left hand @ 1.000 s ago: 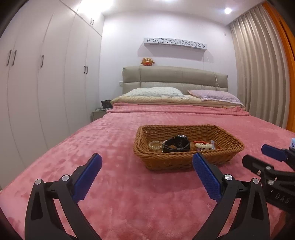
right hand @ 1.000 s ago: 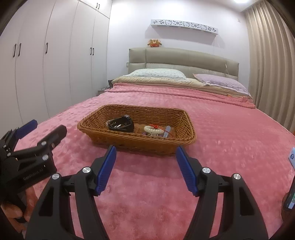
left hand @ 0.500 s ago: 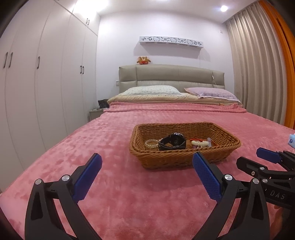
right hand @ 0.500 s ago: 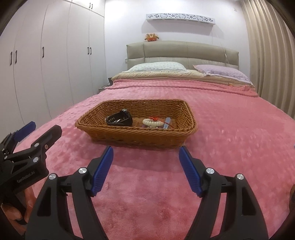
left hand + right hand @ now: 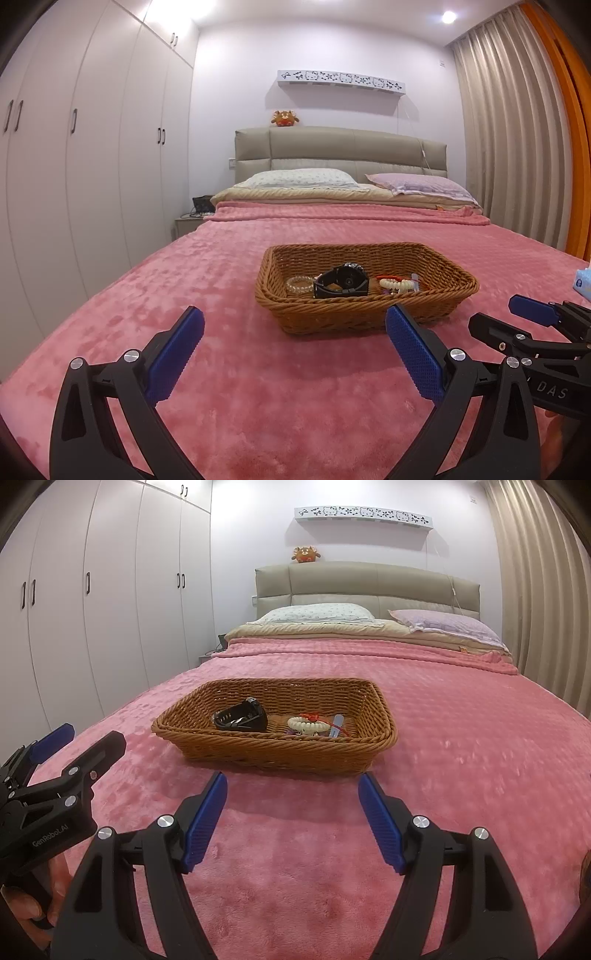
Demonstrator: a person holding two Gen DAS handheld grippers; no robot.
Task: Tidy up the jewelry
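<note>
Resting on a pink plush blanket (image 5: 229,369) over the bed: 1 shallow wicker basket (image 5: 332,317), rectangular, brown weave, set near the middle of the bed ahead of both tools.

Contents of the basket:
- 1 black wristwatch (image 5: 341,282), strap looped, lying at the middle of the basket floor.
- 1 clear bead bracelet (image 5: 298,283), just left of the watch in the left wrist view.
- 1 cream bead bracelet (image 5: 304,723) with a red cord (image 5: 314,716), on the other side of the watch.
- 1 small pale blue stick-like item (image 5: 336,726), beside the cream bracelet; its kind cannot be told.

Tools:
- Left gripper (image 5: 293,356): black frame, 2 blue-padded fingers (image 5: 175,354) spread wide, nothing between them, above the blanket short of the basket.
- Right gripper (image 5: 291,821): same build, fingers (image 5: 205,821) apart with nothing between them, pointing at the basket's near wall without touching it.

Surroundings: 2 pillows (image 5: 303,179) at a padded headboard (image 5: 340,149), a small plush toy (image 5: 285,118) on top of it, white wardrobes (image 5: 92,147) on one side, a curtain (image 5: 509,147) on the other.
</note>
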